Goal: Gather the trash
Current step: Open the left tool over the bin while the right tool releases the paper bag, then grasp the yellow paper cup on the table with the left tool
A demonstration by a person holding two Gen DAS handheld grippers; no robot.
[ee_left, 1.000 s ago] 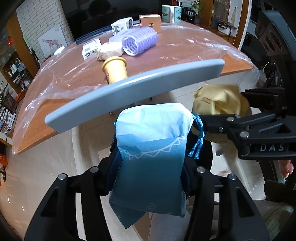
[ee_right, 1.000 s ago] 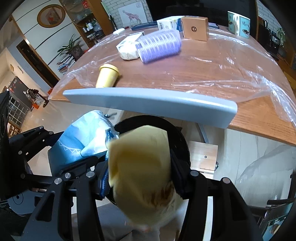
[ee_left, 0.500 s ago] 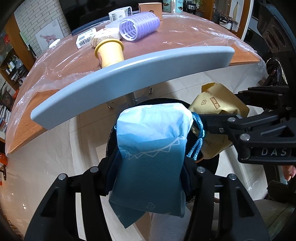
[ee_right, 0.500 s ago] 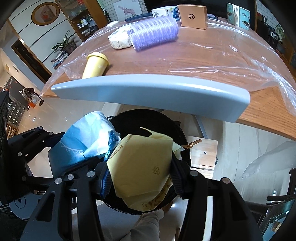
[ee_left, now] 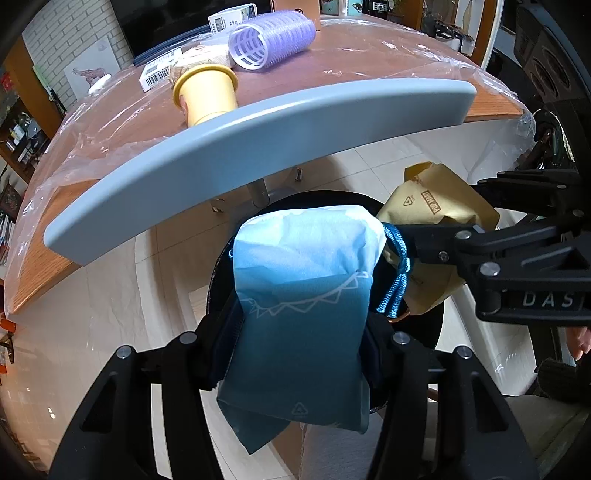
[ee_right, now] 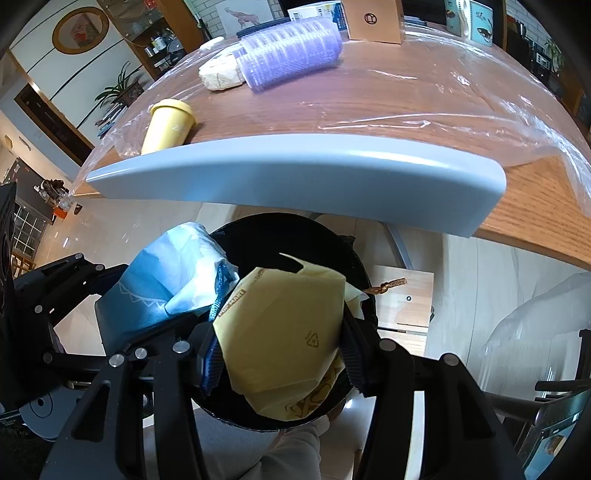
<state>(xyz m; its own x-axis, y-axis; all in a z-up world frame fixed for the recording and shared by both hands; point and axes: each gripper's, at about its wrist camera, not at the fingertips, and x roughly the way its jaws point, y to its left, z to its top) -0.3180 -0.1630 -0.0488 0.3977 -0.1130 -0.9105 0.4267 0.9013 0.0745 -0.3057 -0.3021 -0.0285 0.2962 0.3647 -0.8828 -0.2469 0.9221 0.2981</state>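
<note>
My left gripper (ee_left: 299, 354) is shut on a blue paper bag (ee_left: 303, 295) with a blue cord handle, held over a round black bin (ee_left: 221, 266) on the floor. My right gripper (ee_right: 280, 354) is shut on a yellow paper bag (ee_right: 284, 332), held over the same bin (ee_right: 288, 236). The two bags hang side by side, nearly touching. The yellow bag (ee_left: 432, 221) and the right gripper (ee_left: 424, 236) show at the right of the left wrist view. The blue bag (ee_right: 162, 280) shows at the left of the right wrist view.
A grey chair back (ee_left: 258, 129) (ee_right: 295, 177) arches over the bin. Behind it a wooden table (ee_right: 369, 103) under clear plastic carries a yellow cup (ee_left: 207, 92) (ee_right: 170, 125), a purple roller (ee_left: 269, 37) (ee_right: 291, 51), a crumpled paper ball (ee_right: 221, 74) and boxes (ee_right: 373, 18).
Both grippers have dropped lower and closer to the chair back with their bags, now over the bin mouth. The yellow bag has tilted so its printed side shows.
</note>
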